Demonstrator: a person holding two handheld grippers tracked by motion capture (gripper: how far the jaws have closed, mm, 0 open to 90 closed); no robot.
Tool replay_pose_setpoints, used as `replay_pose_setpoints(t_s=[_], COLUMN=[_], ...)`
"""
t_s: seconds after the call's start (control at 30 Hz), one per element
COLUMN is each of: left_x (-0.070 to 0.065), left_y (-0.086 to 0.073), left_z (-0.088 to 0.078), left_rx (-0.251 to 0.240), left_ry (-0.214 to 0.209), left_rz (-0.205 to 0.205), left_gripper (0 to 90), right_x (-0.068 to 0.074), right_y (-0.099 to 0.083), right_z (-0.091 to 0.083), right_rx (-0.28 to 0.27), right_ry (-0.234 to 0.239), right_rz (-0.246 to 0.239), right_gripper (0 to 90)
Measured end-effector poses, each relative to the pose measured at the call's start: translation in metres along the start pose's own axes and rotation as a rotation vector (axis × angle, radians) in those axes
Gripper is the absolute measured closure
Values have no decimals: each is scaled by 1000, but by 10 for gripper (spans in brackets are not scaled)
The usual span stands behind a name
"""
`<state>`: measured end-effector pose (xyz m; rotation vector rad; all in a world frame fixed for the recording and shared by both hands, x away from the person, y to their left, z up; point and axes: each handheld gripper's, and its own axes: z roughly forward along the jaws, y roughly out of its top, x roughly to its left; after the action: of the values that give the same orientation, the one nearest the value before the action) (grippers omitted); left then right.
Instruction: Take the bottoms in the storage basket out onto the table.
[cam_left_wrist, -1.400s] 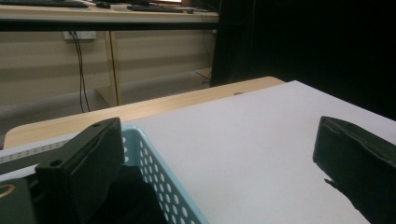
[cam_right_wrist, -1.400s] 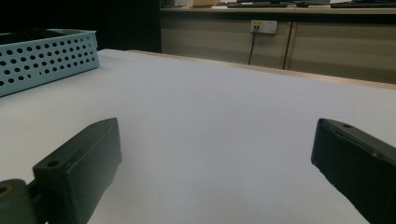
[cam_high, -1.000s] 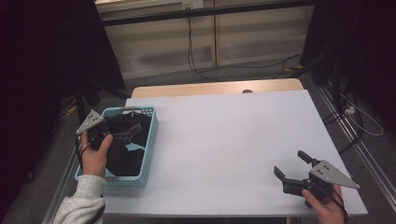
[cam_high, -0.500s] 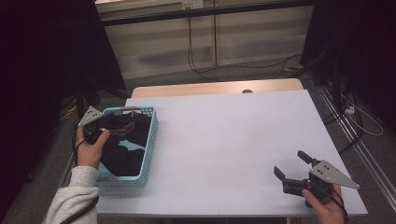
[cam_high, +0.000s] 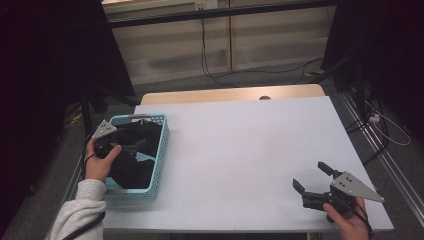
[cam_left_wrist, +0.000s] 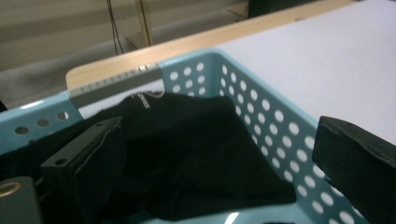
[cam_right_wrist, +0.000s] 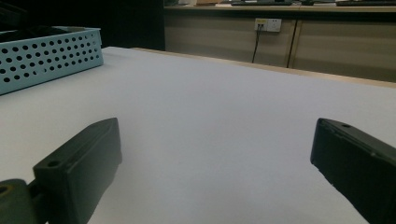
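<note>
1. I see the white table (cam_high: 250, 150) bare through the middle, which leaves room to lay something out.
2. The blue basket (cam_high: 161, 150) sits at its left edge and holds a crumpled black cloth (cam_high: 132, 160).
3. My left gripper (cam_high: 125, 146) hangs over that cloth, jaws spread, nothing pinched.
4. My right gripper (cam_high: 312, 180) rests low near the right corner, jaws spread, idle.

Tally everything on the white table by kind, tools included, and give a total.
Light blue perforated plastic basket: 1
Black fabric garment, lying inside the basket: 1
Hand-held two-jaw tools, left tool over the basket and right tool near the table's corner, both with jaws apart: 2
Total: 4
</note>
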<state>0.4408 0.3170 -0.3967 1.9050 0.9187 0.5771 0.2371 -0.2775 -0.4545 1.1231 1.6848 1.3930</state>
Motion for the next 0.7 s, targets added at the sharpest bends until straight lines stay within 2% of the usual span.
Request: replay_pose_setpoints(t_s=[0.17, 0.4, 0.53, 0.6, 0.7], left_x=[6, 7, 7, 7, 8], left_y=[-9, -17, -25, -27, -30], left_z=[3, 5, 9, 10, 11], left_rx=[60, 113, 167, 179, 224], left_ry=[-41, -81, -119, -134, -150], left_rz=[21, 52, 85, 80, 114], left_gripper=[46, 53, 59, 59, 62], right_x=[-1, 0, -1, -1, -1], right_y=[0, -1, -1, -1, -1], right_z=[0, 1, 1, 1, 1], right_rx=[5, 9, 9, 12, 14], right_ry=[4, 8, 9, 8, 12], right_rz=[0, -2, -2, -1, 2], right_gripper=[11, 11, 11, 12, 12])
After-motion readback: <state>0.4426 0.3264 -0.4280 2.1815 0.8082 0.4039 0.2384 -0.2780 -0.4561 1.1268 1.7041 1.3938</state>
